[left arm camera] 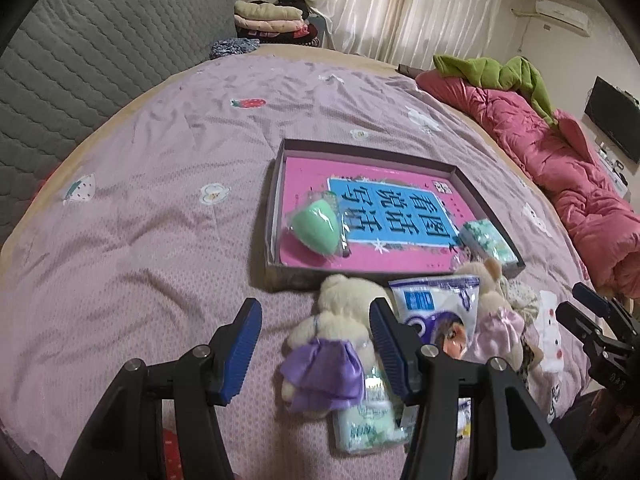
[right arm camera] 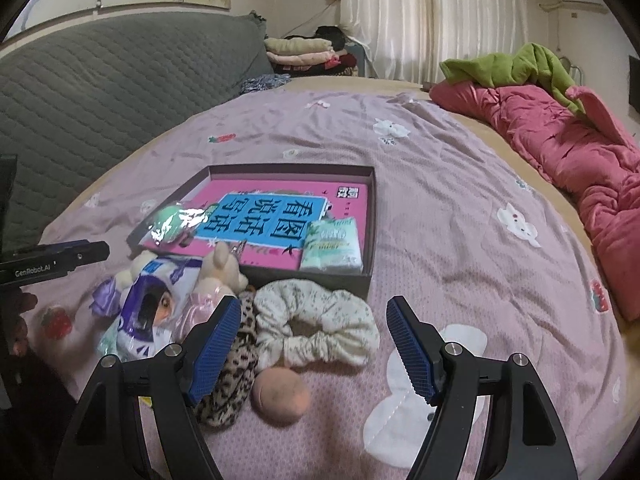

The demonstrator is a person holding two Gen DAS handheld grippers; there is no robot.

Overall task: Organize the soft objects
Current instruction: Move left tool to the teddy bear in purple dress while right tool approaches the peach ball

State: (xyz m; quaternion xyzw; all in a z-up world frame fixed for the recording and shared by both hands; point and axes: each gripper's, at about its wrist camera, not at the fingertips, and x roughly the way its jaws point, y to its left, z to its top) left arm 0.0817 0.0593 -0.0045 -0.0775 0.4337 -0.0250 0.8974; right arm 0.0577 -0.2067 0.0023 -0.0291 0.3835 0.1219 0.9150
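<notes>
A dark shallow box (left arm camera: pixel 276 196) (right arm camera: pixel 370 216) with a pink and blue book lies on the bed. In it are a green sponge in wrap (left arm camera: pixel 316 226) (right arm camera: pixel 170 222) and a tissue pack (left arm camera: pixel 486 242) (right arm camera: pixel 332 246). In front of the box lie a plush bear in a purple skirt (left arm camera: pixel 332 340), a white and blue packet (left arm camera: pixel 436 308) (right arm camera: pixel 150 312), a bear in a pink skirt (left arm camera: pixel 496 316) (right arm camera: pixel 224 268), a cream scrunchie (right arm camera: pixel 320 316), a leopard scrunchie (right arm camera: pixel 232 364) and a peach sponge (right arm camera: pixel 280 396). My left gripper (left arm camera: pixel 316 348) is open above the purple bear. My right gripper (right arm camera: pixel 312 348) is open above the scrunchies.
A pink quilt (left arm camera: pixel 560 184) (right arm camera: pixel 568 144) with a green garment (right arm camera: pixel 516 64) lies along the bed's right side. A grey padded headboard (left arm camera: pixel 80 64) stands at left. Folded clothes (left arm camera: pixel 268 16) are stacked beyond the bed. Another tissue pack (left arm camera: pixel 368 424) lies under the left gripper.
</notes>
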